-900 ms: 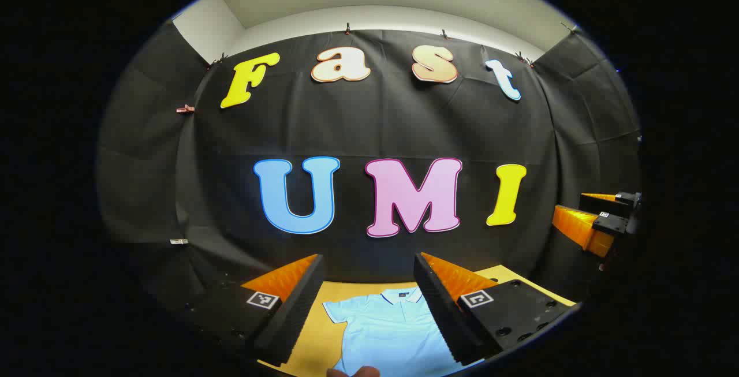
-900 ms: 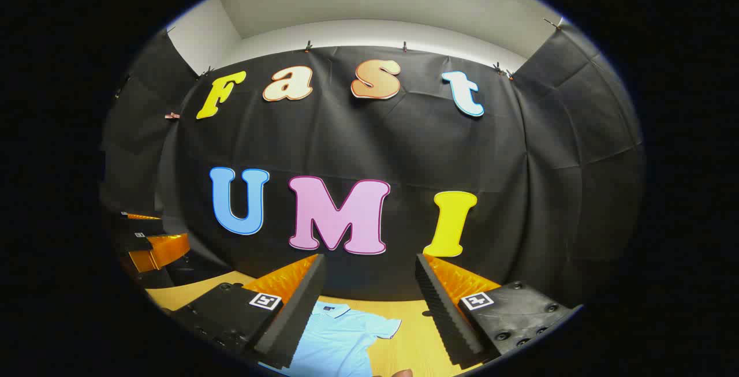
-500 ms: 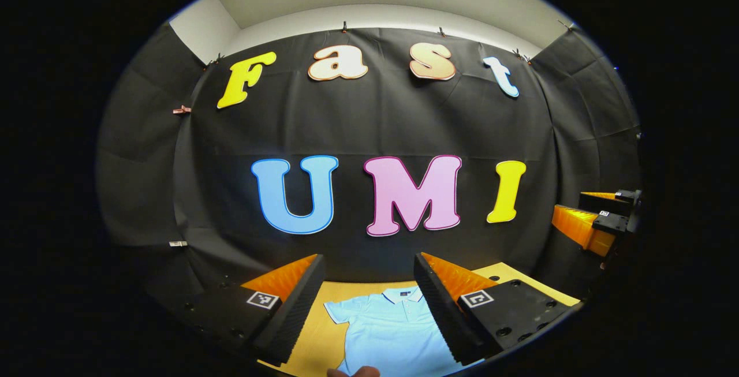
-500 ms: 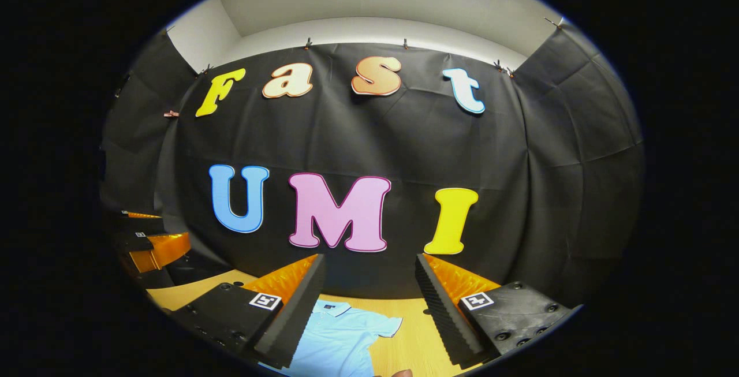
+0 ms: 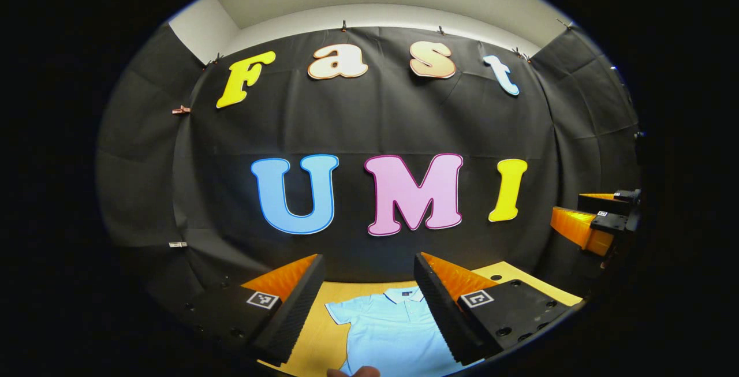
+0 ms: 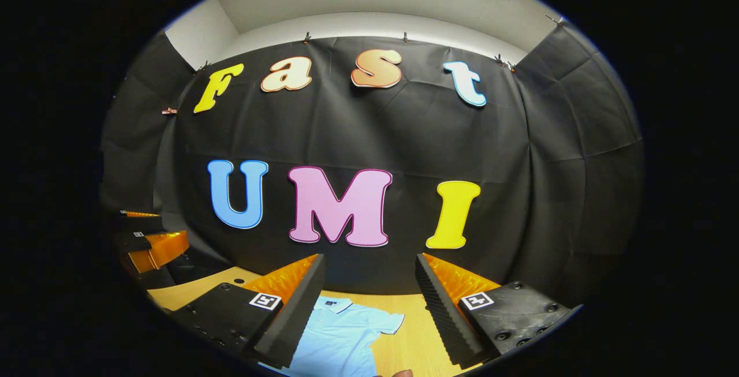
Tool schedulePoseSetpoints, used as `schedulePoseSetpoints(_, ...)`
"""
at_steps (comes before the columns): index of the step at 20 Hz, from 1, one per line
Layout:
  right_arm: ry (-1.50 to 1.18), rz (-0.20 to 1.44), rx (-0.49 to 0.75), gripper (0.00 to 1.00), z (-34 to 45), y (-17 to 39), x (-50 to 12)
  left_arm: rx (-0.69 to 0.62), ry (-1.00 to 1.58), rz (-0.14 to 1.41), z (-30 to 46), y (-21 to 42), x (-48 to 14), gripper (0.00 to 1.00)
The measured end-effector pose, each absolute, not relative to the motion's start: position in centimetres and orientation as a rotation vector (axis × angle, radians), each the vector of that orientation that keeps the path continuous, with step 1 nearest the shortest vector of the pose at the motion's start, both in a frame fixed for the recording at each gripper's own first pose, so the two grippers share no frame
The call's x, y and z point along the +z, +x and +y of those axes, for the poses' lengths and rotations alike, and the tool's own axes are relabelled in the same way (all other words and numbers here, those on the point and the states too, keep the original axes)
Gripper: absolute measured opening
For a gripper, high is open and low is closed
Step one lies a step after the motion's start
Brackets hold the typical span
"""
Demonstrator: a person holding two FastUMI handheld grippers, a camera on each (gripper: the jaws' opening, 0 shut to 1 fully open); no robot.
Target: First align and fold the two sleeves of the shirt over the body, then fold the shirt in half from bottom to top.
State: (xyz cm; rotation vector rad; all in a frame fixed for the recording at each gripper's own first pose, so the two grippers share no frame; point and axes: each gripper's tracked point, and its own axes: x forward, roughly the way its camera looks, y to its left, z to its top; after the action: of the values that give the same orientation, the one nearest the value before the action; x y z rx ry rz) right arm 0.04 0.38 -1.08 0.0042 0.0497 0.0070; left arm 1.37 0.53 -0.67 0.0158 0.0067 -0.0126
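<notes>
Wooden table (image 5: 329, 331), flat shirt (image 5: 392, 331) (sleeves unfolded), both jaws spread

Booth: black cloth wall (image 5: 369, 129) beyond the jaws (clipped along its top), white wall above, wooden table (image 6: 410, 336) below the jaws.

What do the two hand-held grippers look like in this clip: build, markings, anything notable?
Left hand-held gripper and right hand-held gripper match: two wedge-shaped fingers with ribbed inner faces, on flat black blocks with screw holes. Each block carries a small square black-and-white marker. No cables or sleeves are visible.
</notes>
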Motion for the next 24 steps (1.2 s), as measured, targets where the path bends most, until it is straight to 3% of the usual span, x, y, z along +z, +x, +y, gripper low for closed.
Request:
schedulePoseSetpoints(12,0.028,0.232,0.007,0.96,-0.4,2.4,-6.1,0.001,0.015,0.035,0.7,3.5,-2.4,0.98)
schedulePoseSetpoints(19,0.039,0.501,0.025,0.97,-1.2,3.5,-13.8,0.047,0.032,0.055,0.6,3.8,-3.2,0.98)
schedulePoseSetpoints(24,0.052,0.669,-0.031,0.97,-2.6,3.8,-19.3,0.102,0.035,0.095,0.8,3.1,-4.8,0.98)
